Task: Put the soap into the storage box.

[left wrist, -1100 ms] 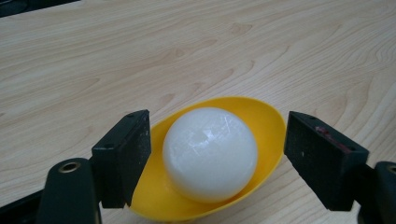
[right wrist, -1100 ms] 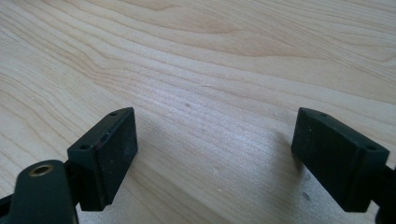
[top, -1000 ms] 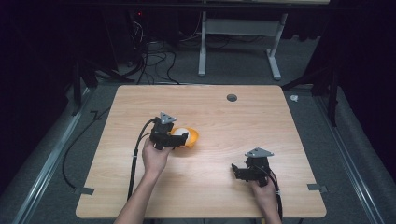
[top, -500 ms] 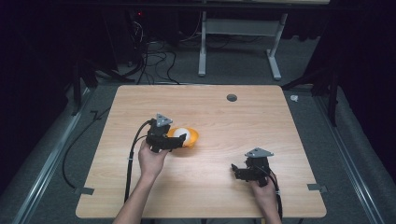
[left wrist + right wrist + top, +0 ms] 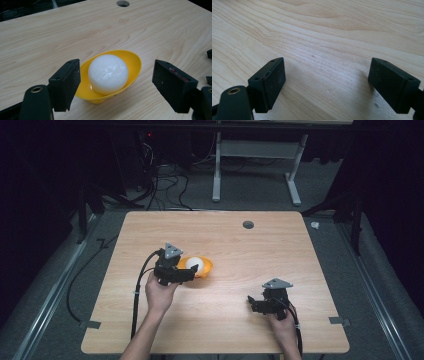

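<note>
A yellow bowl (image 5: 205, 267) stands on the wooden table (image 5: 235, 245), left of centre, and a white ball (image 5: 194, 264) rests in it. My left gripper (image 5: 184, 271) is at the bowl's left side, open. In the left gripper view the bowl (image 5: 132, 62) and ball (image 5: 108, 72) lie just ahead between the spread jaws of that gripper (image 5: 116, 75); the left jaw is near the rim, and I cannot tell if it touches. My right gripper (image 5: 254, 304) rests low near the front right, open, over bare wood (image 5: 327, 72).
A round cable hole (image 5: 248, 224) sits near the table's far edge. Black cables (image 5: 137, 290) trail from the left gripper over the table's front left. Beyond the table are a white desk frame (image 5: 255, 165) and loose wires on the floor.
The left gripper has drawn back slightly to the left, so more of the white ball shows in the bowl. The right gripper has stayed put.
</note>
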Motion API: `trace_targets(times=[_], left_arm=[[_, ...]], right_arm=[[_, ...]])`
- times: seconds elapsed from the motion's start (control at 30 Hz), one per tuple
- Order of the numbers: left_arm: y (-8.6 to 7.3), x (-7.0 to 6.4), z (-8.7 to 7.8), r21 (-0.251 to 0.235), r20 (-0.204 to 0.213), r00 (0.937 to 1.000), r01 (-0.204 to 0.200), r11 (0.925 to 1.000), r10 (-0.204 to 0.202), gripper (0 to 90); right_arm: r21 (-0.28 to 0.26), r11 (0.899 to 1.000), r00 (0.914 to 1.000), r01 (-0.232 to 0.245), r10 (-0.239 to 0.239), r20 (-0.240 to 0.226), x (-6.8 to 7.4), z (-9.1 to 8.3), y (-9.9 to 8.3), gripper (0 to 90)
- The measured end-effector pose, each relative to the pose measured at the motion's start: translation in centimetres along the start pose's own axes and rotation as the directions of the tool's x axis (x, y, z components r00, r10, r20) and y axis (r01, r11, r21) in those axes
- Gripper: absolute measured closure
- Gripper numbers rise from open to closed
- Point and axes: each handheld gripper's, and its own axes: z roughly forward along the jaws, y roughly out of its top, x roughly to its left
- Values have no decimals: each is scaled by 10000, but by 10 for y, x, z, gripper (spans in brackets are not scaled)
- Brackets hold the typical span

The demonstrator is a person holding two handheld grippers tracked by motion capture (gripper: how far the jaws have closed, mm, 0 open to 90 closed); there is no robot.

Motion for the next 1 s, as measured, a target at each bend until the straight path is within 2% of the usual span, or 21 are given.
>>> trace_targets(times=[0.33, 0.43, 0.63, 1.0], left_arm=[[-6, 2, -9, -97, -53, 10000, 50, 9999, -51, 234], [-10, 3, -14, -205, 18, 9998, 206, 9996, -205, 234], [-14, 3, -19, -137, 22, 9998, 205, 9997, -204, 233], [-23, 8, -32, -292, -152, 9991, 399, 9988, -404, 232]], right_arm=[[-7, 10000, 10000, 18, -18, -1, 0, 0, 0, 151], [-7, 10000, 10000, 19, -19, -2, 0, 0, 0, 152], [-4, 10000, 10000, 30, -30, -14, 0, 0, 0, 152], [-6, 10000, 10000, 31, -31, -17, 0, 0, 0, 152]])
